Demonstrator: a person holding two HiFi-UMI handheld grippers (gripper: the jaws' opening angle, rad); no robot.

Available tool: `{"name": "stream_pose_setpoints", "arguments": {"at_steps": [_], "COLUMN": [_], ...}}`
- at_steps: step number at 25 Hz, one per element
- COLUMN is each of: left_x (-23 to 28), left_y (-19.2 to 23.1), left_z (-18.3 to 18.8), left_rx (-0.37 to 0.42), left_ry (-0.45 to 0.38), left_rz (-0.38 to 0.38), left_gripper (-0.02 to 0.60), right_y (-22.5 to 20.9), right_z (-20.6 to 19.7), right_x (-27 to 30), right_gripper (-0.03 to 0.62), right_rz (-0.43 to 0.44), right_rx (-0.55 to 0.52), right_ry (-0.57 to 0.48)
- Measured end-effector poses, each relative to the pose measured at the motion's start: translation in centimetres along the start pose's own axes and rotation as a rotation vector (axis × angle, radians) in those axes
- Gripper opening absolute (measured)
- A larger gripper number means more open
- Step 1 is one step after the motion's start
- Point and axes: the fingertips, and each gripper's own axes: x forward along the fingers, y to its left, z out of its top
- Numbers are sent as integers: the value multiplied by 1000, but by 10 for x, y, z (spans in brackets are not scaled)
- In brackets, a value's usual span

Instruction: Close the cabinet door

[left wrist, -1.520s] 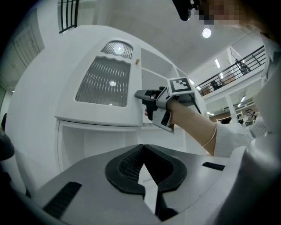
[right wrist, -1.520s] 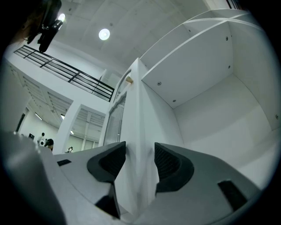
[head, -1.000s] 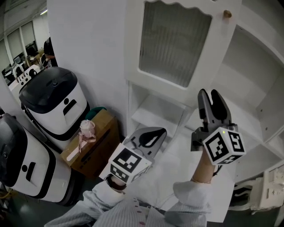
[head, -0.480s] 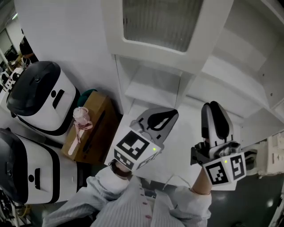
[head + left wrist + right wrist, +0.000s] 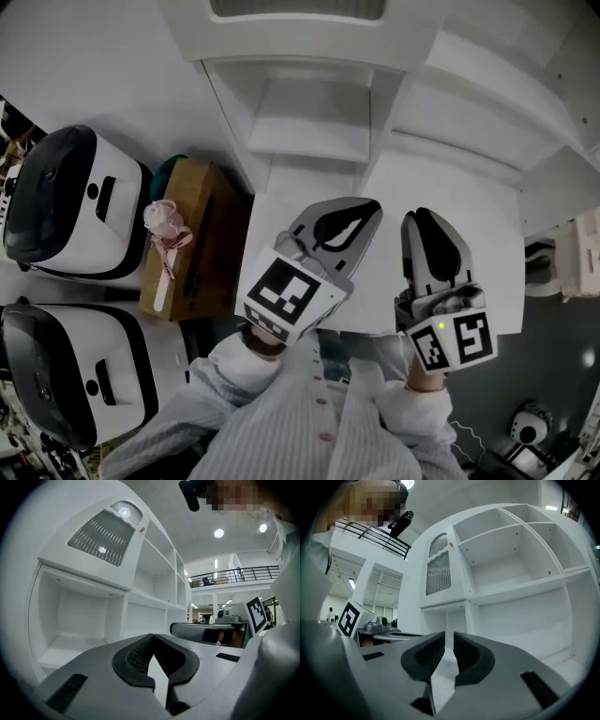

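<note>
- Risk: cabinet door [image 5: 438, 571], upper left, could swing open if unlatched; both claws are low, away from it.
- Left gripper [image 5: 153, 641] jaws together; right gripper [image 5: 449, 641] jaws just closing, narrow gap, nothing between.

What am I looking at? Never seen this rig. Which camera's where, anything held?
No robot: a person holds a two-jaw tool in each hand. The head view looks down on the left tool and right tool before a white cabinet. The other two cameras ride on the tools, looking along their jaws at its ribbed-pane door. Beside it stand a brown box and two white-and-black machines. Nothing is held: left jaws meet; right jaws have just been closing, a slit left, empty.
</note>
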Motion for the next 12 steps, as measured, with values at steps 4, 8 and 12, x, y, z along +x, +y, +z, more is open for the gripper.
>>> {"name": "stream_pose_setpoints", "arguments": {"at_steps": [4,8,12], "left_x": [-3,-4,-6], "left_y": [-5,-8,-13], "left_z": [-15,-22,-28], "left_rx": [-26,-55,-38], "left_ry": [14,13,22], "left_rz": [-25,-42,-57], "left_gripper": [11,11,11], "right_y": [14,22,23], "right_z": [-21,-32,-38], "right_x": [-4,-5,-7], "right_gripper": [40,29,25], "right_rz": [-4,-4,-14], "right_rx": [-6,-11,4], "right_ry": [46,75,85]}}
